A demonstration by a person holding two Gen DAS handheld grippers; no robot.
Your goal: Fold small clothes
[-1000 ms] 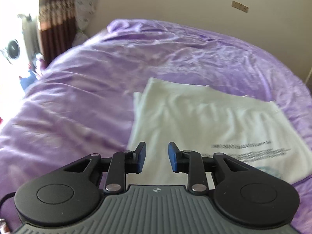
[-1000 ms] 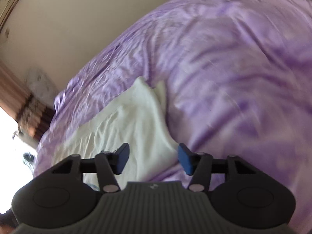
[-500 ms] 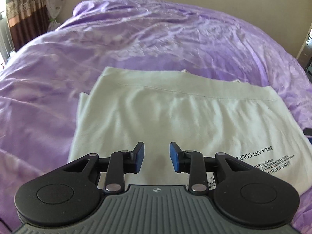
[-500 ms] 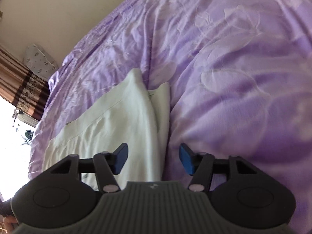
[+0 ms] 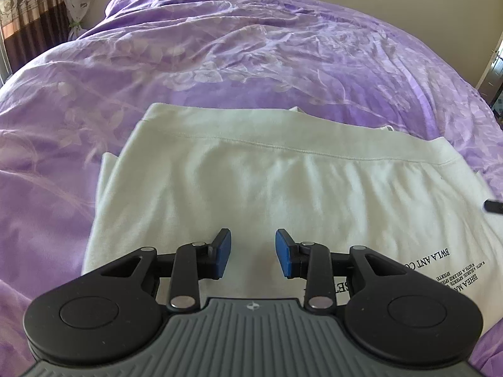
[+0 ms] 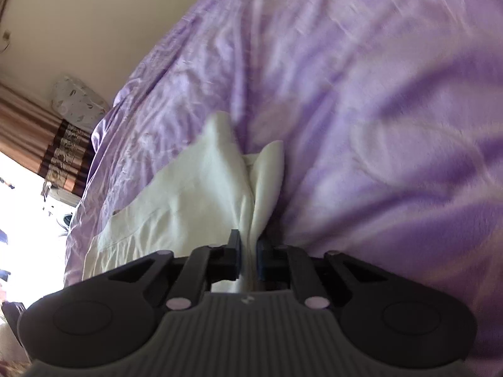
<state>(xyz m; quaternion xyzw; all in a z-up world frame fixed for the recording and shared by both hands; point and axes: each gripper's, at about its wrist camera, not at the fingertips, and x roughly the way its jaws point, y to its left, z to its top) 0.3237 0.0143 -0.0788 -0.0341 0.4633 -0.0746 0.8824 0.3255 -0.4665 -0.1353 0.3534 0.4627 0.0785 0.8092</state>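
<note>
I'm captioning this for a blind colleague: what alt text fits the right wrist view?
The right gripper is shut on the edge of a pale folded garment lying on a purple bedspread. A curtain hangs at far left.

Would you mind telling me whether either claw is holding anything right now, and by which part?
The right claw is shut on the white garment, pinching its side edge. The left claw is open above it, holding nothing.

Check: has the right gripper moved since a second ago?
Yes. The right gripper came in toward the pale folded garment on the purple bedspread; its jaws have just closed on the edge.
</note>
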